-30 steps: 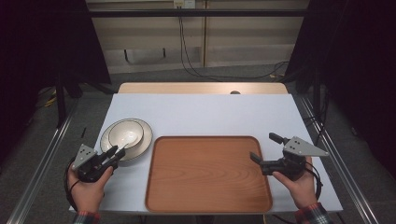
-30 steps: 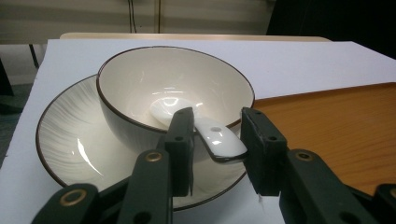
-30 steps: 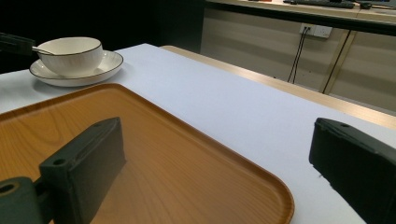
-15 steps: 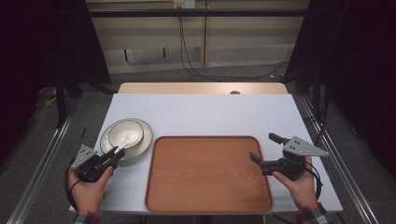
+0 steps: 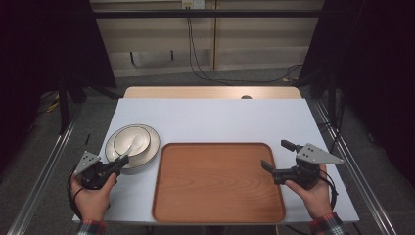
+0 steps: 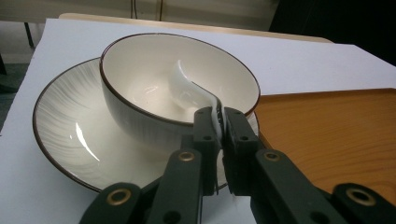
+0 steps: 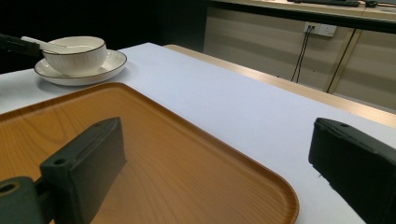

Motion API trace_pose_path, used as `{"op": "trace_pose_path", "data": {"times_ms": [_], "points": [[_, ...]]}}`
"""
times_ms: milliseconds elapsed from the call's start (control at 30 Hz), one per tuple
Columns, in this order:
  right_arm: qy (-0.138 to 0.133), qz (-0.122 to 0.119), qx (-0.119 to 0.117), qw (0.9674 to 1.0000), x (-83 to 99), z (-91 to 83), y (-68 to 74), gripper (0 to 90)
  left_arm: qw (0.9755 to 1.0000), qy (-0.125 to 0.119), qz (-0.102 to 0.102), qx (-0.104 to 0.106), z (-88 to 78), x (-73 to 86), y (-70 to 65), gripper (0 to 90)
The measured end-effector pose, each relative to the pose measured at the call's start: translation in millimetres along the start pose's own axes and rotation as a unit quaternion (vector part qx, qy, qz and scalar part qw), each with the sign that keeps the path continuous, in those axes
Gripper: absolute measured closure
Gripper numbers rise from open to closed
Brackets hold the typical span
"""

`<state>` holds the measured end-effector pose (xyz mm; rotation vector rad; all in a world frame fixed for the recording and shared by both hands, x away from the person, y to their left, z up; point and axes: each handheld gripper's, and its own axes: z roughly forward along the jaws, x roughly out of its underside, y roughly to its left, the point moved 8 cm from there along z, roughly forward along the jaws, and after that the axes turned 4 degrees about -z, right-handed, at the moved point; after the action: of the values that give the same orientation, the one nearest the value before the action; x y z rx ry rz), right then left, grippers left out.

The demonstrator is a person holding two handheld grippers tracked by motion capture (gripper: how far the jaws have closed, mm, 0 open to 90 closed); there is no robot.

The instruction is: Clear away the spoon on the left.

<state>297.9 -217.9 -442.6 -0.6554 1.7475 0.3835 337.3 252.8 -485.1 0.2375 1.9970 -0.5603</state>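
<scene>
White table (image 5: 215, 117) under me; wooden tray (image 5: 218, 181) at the near middle. Left of it a plate (image 5: 147, 152) carrying a bowl (image 6: 140, 70), white spoon (image 6: 187, 88) resting in it. My left gripper (image 6: 217, 123) has just closed, jaws pinching the spoon's handle at the bowl's rim. My right gripper (image 5: 276, 156) hovers over the tray's right edge, jaws spread, nothing between.

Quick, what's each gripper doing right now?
Left gripper: just closed on the spoon handle in the bowl.
Right gripper: open, holding nothing.
</scene>
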Motion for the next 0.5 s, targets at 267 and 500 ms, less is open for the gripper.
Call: {"op": "trace_pose_path", "data": {"times_ms": [267, 500], "points": [[0.001, 0.001, -0.001, 1.0000, -0.1, 0.4, 1.4, 3.1, 0.9998, -0.016, -0.002, -0.007, -0.2, -10.0, 2.1, 85.2], [0.001, -0.005, -0.004, 1.0000, 0.3, 1.1, 1.5, 3.1, 0.9997, -0.025, -0.001, -0.005, 0.6, -18.6, 1.0, 85.1]]}}
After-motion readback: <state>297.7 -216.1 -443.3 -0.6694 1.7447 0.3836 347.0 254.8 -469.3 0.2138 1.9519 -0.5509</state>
